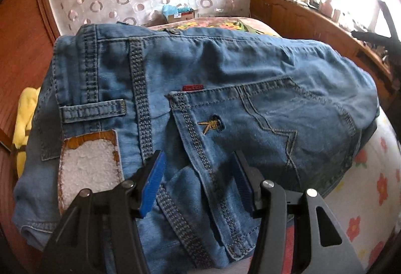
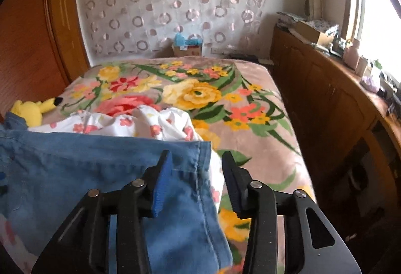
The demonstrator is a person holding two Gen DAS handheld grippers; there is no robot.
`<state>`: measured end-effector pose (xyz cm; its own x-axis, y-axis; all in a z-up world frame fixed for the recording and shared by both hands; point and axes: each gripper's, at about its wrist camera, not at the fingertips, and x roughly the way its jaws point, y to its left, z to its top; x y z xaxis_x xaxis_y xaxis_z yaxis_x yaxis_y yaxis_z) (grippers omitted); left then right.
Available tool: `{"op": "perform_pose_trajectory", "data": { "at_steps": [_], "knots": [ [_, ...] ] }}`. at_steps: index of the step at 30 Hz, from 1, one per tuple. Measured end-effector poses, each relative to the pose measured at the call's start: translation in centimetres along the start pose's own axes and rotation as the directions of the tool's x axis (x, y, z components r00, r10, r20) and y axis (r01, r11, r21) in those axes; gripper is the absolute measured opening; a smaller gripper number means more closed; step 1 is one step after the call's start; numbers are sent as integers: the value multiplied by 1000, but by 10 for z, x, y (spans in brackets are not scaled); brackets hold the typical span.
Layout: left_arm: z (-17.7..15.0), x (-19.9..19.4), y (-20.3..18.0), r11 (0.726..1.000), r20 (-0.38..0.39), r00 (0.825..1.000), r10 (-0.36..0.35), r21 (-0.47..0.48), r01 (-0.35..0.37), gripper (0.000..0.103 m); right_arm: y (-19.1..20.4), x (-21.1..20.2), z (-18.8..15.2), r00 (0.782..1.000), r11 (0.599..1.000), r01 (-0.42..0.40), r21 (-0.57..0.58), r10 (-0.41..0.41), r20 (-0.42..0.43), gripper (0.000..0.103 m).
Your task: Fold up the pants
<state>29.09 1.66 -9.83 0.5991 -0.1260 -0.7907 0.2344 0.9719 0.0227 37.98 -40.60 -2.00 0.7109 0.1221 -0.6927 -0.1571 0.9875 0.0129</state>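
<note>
Blue jeans (image 1: 225, 68) lie folded on the bed and fill the left wrist view, back side up. A back pocket (image 1: 275, 118), a belt loop (image 1: 92, 110) and a white waistband patch (image 1: 87, 168) show. My left gripper (image 1: 198, 173) hovers low over the pocket's corner, open, its blue pads apart and pressing on nothing. In the right wrist view a corner of the jeans (image 2: 75, 166) reaches in from the left. My right gripper (image 2: 196, 168) stands open around the denim's edge, which passes between the fingers with a gap to both pads.
A flowered blanket (image 2: 200, 93) covers the bed, with a white flowered sheet (image 2: 125, 123) bunched behind the jeans. A yellow plush toy (image 2: 32, 108) lies at the left edge. A wooden cabinet (image 2: 325, 103) with clutter lines the right side. A wooden wardrobe (image 2: 30, 36) stands left.
</note>
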Motion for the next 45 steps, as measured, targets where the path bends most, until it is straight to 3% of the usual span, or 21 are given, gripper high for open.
{"op": "perform_pose_trajectory", "data": {
  "at_steps": [2, 9, 18, 32, 35, 45],
  "knots": [
    [0, -1, 0, 1000, 4, 1000, -1, 1, 1, 54, 2, -11, -12, 1000, 1000, -3, -5, 3, -22, 45],
    [-2, -4, 3, 999, -8, 999, -41, 1, 41, 54, 7, -47, -67, 994, 999, -33, 5, 33, -107, 65],
    [-9, -18, -4, 993, 15, 994, -113, -20, 113, 54, 6, -54, -126, 982, 990, -68, 126, 89, -166, 75],
    [-16, -49, -2, 993, 63, 993, -98, -53, 101, 54, 26, -39, -132, 959, 960, -195, 201, 229, -168, 75],
    [-17, -50, -1, 994, 61, 993, -96, -53, 100, 54, 26, -32, -133, 951, 951, -208, 229, 251, -179, 79],
    [-26, -48, 2, 993, 48, 995, -92, -65, 95, 54, 13, -23, -122, 932, 893, -284, 348, 343, -120, 83]
  ]
}}
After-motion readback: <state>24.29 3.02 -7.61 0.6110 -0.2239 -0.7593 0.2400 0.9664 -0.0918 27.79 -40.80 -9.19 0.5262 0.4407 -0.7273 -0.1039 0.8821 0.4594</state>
